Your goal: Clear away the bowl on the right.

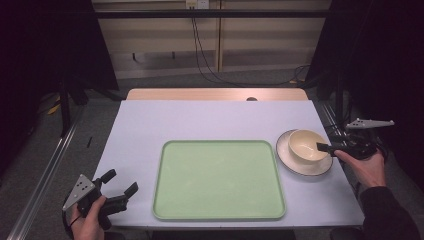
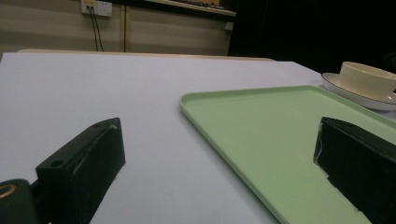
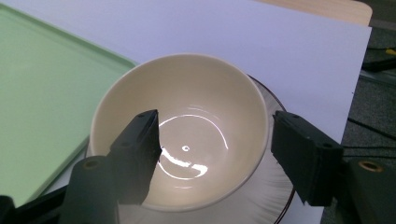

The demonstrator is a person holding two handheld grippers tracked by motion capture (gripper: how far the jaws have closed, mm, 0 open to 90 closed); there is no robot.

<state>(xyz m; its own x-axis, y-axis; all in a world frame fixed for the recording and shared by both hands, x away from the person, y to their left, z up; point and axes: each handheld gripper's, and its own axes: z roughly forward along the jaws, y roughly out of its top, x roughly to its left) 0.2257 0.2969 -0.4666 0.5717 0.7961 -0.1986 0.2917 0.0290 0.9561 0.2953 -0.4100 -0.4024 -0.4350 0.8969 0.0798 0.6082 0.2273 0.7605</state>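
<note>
An empty cream bowl [image 1: 306, 145] stands on a white plate with a dark rim [image 1: 287, 162] at the right of the table. My right gripper [image 1: 325, 147] is open at the bowl's right side. In the right gripper view, one jaw hangs over the inside of the bowl [image 3: 196, 107] and the other stands outside its rim, over the plate [image 3: 270, 189]. My left gripper [image 1: 122, 180] is open near the table's front left corner, with nothing between its jaws. In the left gripper view, the bowl [image 2: 369, 77] and plate [image 2: 352, 94] stand far off at the right.
A light green tray [image 1: 161, 185] lies empty in the middle of the white table cover [image 1: 210, 120], just left of the plate. The tray's near corner [image 2: 196, 100] lies ahead of the left gripper [image 2: 219, 128]. Cables hang down the back wall [image 1: 200, 55].
</note>
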